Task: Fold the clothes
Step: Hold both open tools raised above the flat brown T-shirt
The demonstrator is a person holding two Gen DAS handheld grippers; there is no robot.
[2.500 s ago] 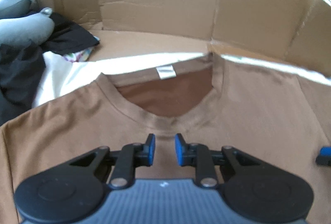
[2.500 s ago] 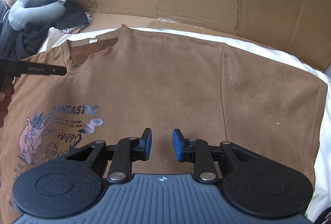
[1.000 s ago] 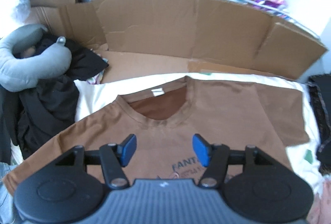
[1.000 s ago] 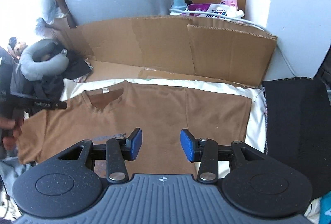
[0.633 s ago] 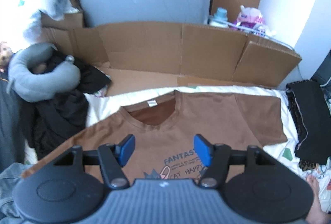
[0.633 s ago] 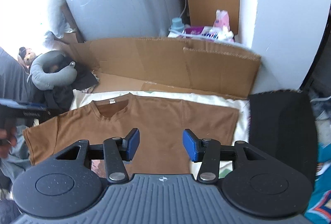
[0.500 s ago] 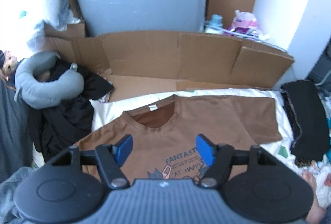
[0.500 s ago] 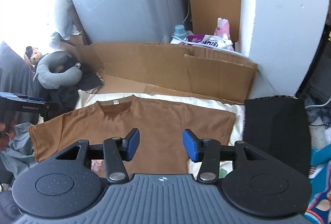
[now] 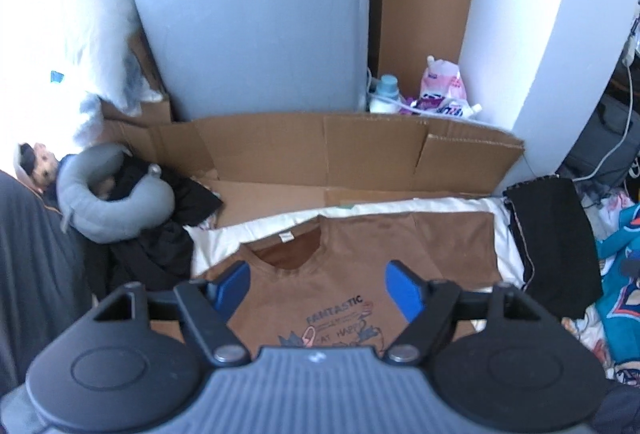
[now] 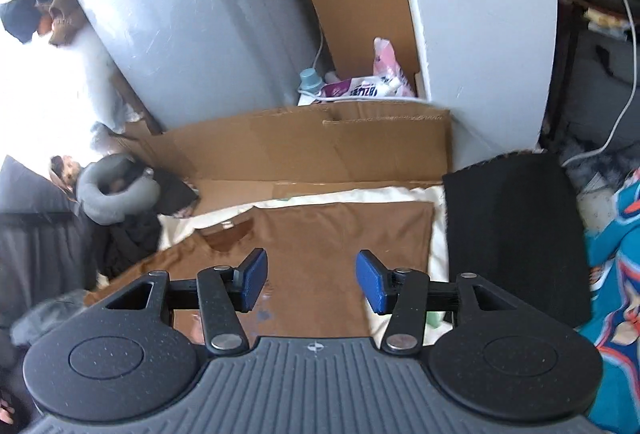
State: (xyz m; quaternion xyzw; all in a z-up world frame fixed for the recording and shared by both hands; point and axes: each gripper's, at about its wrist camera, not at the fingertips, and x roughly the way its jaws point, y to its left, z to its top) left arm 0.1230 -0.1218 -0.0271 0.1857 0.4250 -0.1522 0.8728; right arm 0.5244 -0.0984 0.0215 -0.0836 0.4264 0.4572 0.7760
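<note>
While both claws hang spread and empty above the brown T-shirt (image 9: 448,238), nothing is pinched. Left claw (image 9: 318,290) jaws just widened; right claw (image 10: 310,284) likewise. Best pinch one sleeve edge, fold inward squarely.

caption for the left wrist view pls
Open left gripper above a brown t-shirt spread flat on a white sheet.

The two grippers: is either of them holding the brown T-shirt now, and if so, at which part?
Nothing is held. The left gripper and right gripper are open and empty, raised above the brown T-shirt, which lies flat; both jaws have just been opening.
</note>
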